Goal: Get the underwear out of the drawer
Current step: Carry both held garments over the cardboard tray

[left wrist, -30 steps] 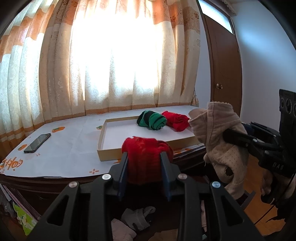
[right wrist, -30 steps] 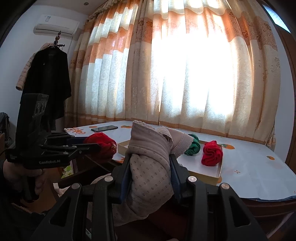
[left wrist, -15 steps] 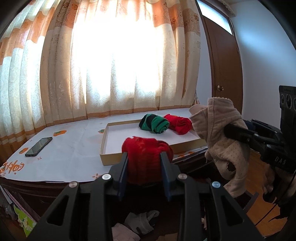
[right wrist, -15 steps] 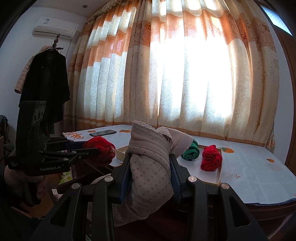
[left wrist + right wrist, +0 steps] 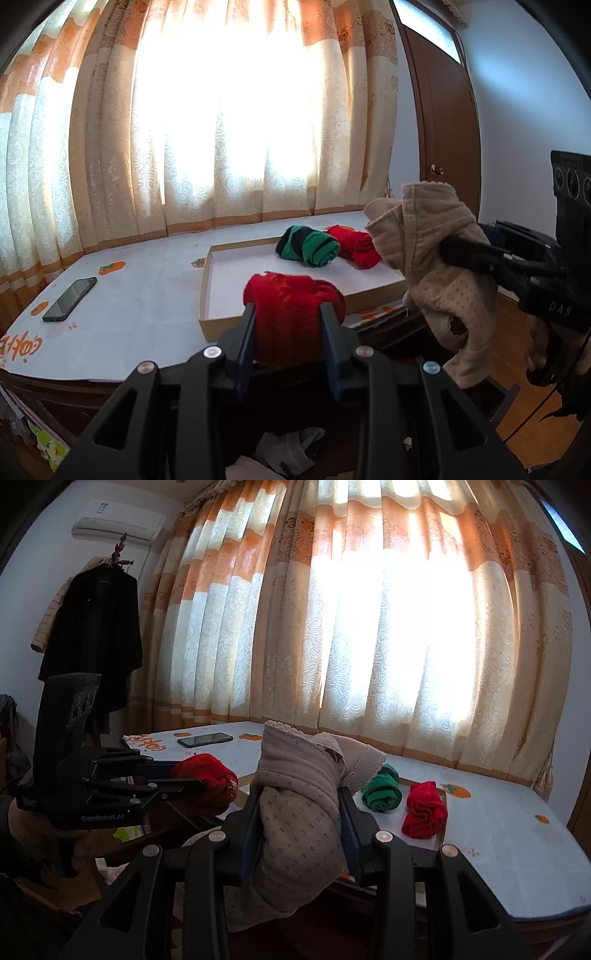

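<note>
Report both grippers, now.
Left gripper: shut on red underwear.
Right gripper: shut on beige underwear.

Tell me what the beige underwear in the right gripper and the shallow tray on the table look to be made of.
Beige underwear: soft knit fabric, likely cotton; matte, tiny printed dots, a scalloped lace edge, limp folds.
Tray: probably cardboard; thin straight tan walls, flat white matte inside.

Backlit curtains [image 5: 229,122] blow out white — foreground dim, fisheye edges bent.
</note>
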The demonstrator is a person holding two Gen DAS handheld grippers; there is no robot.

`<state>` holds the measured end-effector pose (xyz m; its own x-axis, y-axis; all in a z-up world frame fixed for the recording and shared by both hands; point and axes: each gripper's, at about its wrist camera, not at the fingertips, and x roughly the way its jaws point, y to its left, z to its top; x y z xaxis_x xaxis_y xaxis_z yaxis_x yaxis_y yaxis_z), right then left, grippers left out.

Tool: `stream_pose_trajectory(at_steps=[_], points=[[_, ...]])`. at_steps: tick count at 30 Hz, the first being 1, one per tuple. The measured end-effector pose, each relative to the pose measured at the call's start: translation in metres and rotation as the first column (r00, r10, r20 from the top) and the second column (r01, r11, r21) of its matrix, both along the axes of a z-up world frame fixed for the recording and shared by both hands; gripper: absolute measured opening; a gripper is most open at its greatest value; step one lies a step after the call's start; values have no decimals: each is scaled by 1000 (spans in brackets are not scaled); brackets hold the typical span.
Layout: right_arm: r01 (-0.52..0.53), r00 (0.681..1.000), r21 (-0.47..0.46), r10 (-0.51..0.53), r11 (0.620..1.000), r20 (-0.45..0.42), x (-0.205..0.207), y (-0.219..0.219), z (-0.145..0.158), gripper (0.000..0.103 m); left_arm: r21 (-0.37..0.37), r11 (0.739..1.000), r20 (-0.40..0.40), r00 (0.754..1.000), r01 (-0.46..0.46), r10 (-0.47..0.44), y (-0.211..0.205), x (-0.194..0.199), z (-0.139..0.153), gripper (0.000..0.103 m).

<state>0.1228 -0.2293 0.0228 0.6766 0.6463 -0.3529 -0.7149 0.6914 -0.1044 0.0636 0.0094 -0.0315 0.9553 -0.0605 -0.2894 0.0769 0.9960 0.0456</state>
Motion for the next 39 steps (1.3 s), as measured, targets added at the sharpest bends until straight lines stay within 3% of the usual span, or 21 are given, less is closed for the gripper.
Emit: stream_pose_trajectory(at_steps=[21,39], points=[[-26,998,-67,23,997,-56,47,26,8,41,61,998,-32,999,15,-13,10,38,20,31],[-29,995,-127,17,991,-94,107,59,15,42,107,994,-91,996,-7,17,36,111,32,31]])
